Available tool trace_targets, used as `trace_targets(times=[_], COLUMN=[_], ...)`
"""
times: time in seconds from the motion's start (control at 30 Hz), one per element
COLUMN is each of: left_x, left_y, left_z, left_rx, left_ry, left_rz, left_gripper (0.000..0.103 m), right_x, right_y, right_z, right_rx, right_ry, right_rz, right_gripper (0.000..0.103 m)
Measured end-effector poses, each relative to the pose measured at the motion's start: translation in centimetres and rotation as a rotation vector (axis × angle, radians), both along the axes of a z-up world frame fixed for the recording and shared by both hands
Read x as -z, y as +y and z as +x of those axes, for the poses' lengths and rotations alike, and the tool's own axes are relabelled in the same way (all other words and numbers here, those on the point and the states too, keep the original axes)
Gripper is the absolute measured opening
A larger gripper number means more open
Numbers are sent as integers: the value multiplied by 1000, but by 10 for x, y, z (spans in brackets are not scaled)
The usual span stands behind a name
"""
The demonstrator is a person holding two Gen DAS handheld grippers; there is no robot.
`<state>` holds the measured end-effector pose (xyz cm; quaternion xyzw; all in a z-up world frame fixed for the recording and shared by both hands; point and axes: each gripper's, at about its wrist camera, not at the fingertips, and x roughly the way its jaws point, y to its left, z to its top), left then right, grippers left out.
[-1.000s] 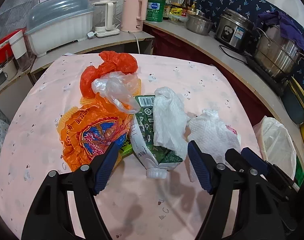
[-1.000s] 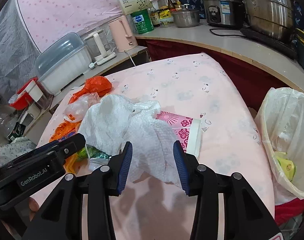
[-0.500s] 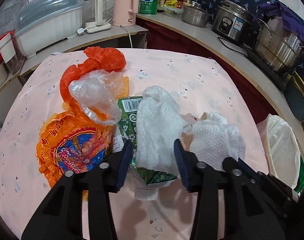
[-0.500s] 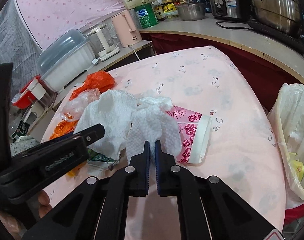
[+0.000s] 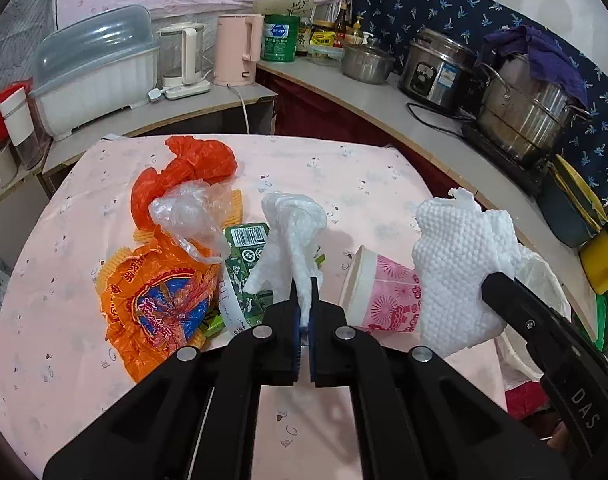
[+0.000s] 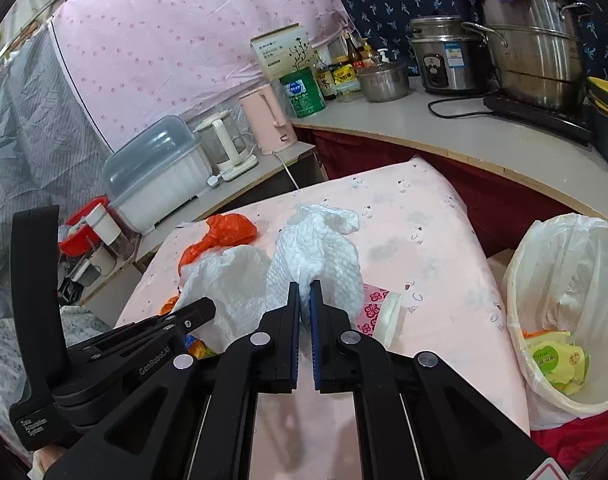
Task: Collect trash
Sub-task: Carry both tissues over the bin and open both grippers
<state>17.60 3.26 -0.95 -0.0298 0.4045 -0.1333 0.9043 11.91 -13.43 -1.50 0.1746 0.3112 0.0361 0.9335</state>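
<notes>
On the tabletop (image 5: 343, 168) the orange wrapper (image 5: 156, 304), plastic bags, green carton (image 5: 244, 264) and pink cup (image 5: 383, 296) await us. Our left hand-held gripper (image 5: 302, 300) pinches one paper towel (image 5: 292, 232), our right hand-held gripper (image 6: 302, 300) another (image 6: 315, 256), both lifted. The lined bin (image 6: 563, 300) already holds scraps.

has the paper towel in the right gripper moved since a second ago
Yes. The paper towel has come up off the pink tablecloth, uncovering the pink cup, and now hangs pinched in the right gripper.
</notes>
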Motion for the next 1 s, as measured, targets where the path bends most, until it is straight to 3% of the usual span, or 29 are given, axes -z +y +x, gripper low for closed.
trace_targets(times=[0.43, 1.0], left_x=[-48, -48], left_y=[-32, -144], left_z=[-52, -93], left_rx=[86, 365], left_ry=[-96, -59], left_rz=[-19, -40], left_gripper=[2, 2], right_x=[-34, -17], right_y=[-33, -139], right_z=[-56, -130], right_rx=[95, 350], right_ry=[-80, -58], right_rz=[-9, 17], right_gripper=[5, 5])
